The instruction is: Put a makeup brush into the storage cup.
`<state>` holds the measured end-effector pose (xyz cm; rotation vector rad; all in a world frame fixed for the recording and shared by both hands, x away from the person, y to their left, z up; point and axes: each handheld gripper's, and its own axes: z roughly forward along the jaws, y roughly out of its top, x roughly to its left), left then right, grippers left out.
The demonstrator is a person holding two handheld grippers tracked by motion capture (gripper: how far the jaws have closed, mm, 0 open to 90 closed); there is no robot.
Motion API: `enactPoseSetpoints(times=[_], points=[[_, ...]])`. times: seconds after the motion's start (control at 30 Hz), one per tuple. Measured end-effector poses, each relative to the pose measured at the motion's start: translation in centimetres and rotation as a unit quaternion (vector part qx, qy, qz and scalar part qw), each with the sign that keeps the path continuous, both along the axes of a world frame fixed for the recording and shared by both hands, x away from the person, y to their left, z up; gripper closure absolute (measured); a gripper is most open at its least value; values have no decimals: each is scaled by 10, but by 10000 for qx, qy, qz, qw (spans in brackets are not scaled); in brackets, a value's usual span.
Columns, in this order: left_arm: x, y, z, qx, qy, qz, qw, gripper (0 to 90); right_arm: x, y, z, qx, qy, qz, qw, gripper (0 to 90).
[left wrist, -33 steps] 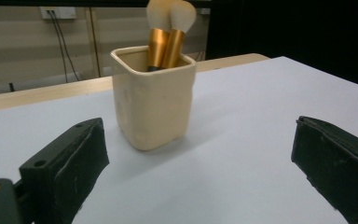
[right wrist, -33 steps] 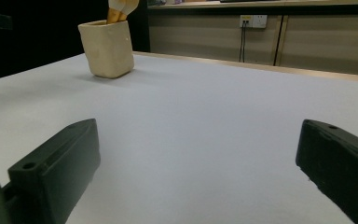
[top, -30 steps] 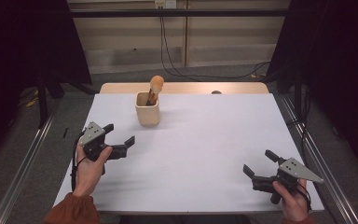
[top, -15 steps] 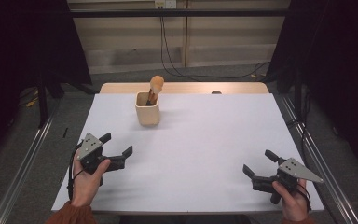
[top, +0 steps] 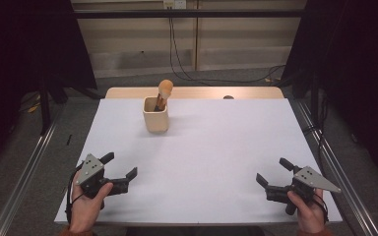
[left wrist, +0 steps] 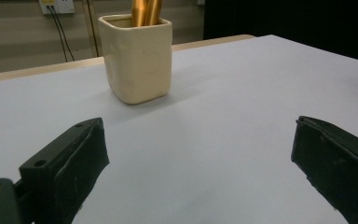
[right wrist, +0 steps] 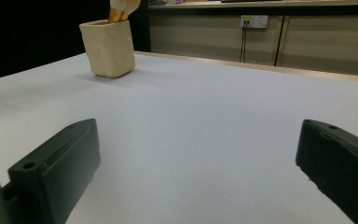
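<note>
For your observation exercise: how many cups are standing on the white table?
1. The cream cup stands toward the far left of the table, holding a brush with golden handles; ahead of both open grippers, touched by neither. Nothing hides another.

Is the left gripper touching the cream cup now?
Apart. In the high view the left gripper sits near the table's front edge, with bare white surface between it and the cup.

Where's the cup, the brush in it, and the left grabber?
cream cup (top: 156,121), high view, on its front wall.
brush (top: 165,89), high view, on its rounded orange top.
left gripper (top: 119,165), high view, midway between its open fingertips.
</note>
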<state>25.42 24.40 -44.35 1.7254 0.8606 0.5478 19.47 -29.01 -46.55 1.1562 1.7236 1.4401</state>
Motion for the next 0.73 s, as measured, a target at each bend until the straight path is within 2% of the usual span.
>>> enactPoseSetpoints(times=[0.13,0.33,0.43,0.6,0.73], points=[[-4,2,-7,-31,49,10,10000,33,-1,0,0,24,-3,-9,10000,0],[-7,6,-7,-180,-20,50,9998,33,-1,-1,0,11,-10,4,10000,0],[-7,7,-10,-32,-56,145,9999,33,-1,-1,0,25,-15,-5,10000,0],[-6,7,-11,-148,5,131,9998,33,0,-2,0,16,-6,-11,10000,0],[-5,7,-12,-140,42,150,9998,33,0,-4,-1,22,15,-21,10000,0]])
